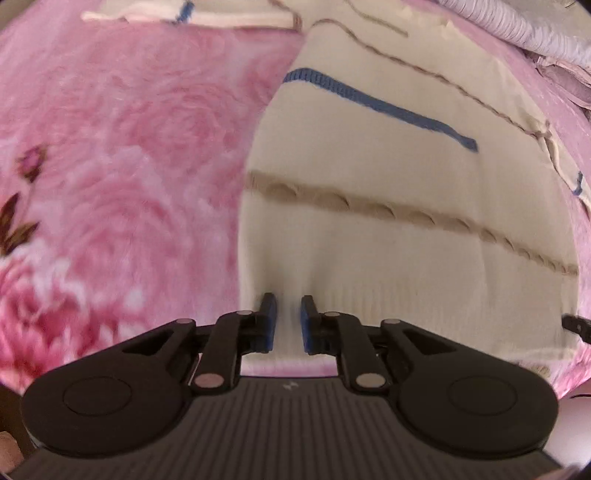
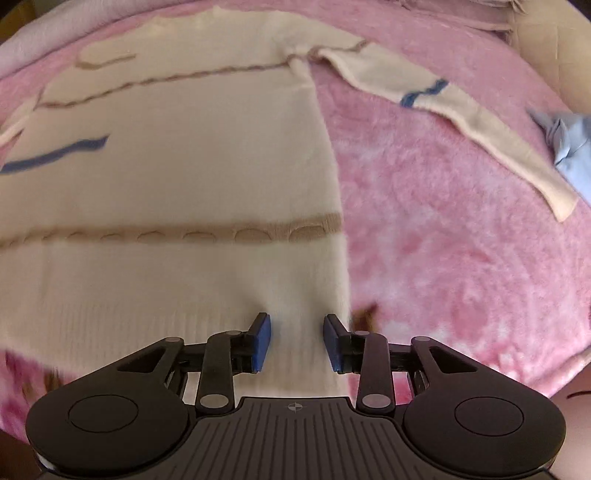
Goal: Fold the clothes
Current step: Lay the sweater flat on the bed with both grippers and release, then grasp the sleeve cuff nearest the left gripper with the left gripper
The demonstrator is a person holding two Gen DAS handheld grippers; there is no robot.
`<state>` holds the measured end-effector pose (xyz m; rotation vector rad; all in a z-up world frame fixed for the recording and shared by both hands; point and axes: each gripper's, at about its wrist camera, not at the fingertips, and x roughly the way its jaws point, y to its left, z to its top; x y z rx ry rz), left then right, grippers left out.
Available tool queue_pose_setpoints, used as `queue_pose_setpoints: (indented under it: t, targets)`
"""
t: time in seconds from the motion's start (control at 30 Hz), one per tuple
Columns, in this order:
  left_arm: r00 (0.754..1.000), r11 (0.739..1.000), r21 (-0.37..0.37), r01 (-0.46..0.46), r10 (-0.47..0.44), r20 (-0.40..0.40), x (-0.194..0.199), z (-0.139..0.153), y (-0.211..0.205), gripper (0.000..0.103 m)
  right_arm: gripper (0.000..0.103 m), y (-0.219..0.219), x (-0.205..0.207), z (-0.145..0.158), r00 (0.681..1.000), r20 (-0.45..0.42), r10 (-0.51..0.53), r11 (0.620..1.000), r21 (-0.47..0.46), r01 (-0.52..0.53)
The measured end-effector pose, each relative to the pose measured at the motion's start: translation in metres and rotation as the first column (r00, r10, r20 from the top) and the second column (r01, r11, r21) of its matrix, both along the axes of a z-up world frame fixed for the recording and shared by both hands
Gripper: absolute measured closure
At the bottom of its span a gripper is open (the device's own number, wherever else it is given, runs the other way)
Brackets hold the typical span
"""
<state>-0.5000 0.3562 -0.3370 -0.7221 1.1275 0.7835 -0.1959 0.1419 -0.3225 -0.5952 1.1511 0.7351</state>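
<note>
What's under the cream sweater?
The sweater lies spread on a pink floral blanket, which shows on both sides of it. Whatever lies beneath the sweater's body is covered and cannot be seen.

Left wrist view: the pink floral blanket [image 1: 129, 147] lies bare across the whole left half of the frame, open room for a hand. The cream sweater [image 1: 388, 221] fills the centre and right, flat and low. At the upper right corner a heap of pale bedding [image 1: 517, 29] closes that way.

Right wrist view: the right half of the frame is open blanket, crossed only by the sweater's outstretched sleeve [image 2: 461, 110] in the upper right. Just beyond the cuff, at the right edge, a crumpled light-blue cloth [image 2: 569, 144] blocks.
</note>
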Motion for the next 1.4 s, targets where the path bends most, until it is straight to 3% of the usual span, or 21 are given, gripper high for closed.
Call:
queue_pose_setpoints:
  t: [0.1,0.13,0.2,0.33,0.43,0.63,1.0,1.4]
  targets:
    - [0.994,0.992,-0.122,-0.016,0.003,-0.112,-0.004,0.002,-0.023,0.091,0.068,-0.018,-0.001,0.001,0.991,-0.133,-0.022,0.994,-0.110,0.007]
    - [0.991,0.991,-0.133,-0.032,0.014,-0.134,-0.006,0.008,-0.029,0.092,0.068,-0.024,0.000,0.001,0.980,-0.193,-0.048,0.988,-0.154,0.019]
    - [0.992,0.994,-0.106,-0.041,0.028,-0.127,-0.006,0.032,-0.040,0.092,0.068,-0.037,0.004,0.018,0.966,-0.243,-0.085,0.989,-0.138,0.052]
    - [0.996,0.999,-0.014,-0.045,0.044,-0.082,0.005,0.089,-0.054,0.090,0.068,-0.038,0.013,0.071,0.976,-0.207,-0.060,0.998,-0.034,0.054]
    - [0.997,0.997,0.061,-0.046,0.050,-0.062,0.023,0.126,-0.055,0.081,0.066,-0.021,0.031,0.102,0.984,-0.167,-0.064,0.996,0.043,0.072]
    - [0.998,0.990,0.140,-0.023,0.030,-0.049,0.047,0.172,-0.056,0.077,0.064,-0.005,0.037,0.135,0.991,-0.131,-0.037,0.994,0.098,0.050]
    - [0.997,0.995,0.089,0.048,-0.042,-0.064,0.050,0.171,-0.050,0.076,0.063,-0.006,0.025,0.131,0.979,-0.177,-0.097,0.994,0.038,0.106]
    - [0.997,0.997,0.056,0.060,-0.057,-0.054,0.033,0.159,0.062,0.076,0.063,0.076,0.003,0.128,0.981,-0.126,-0.149,0.989,-0.010,0.149]
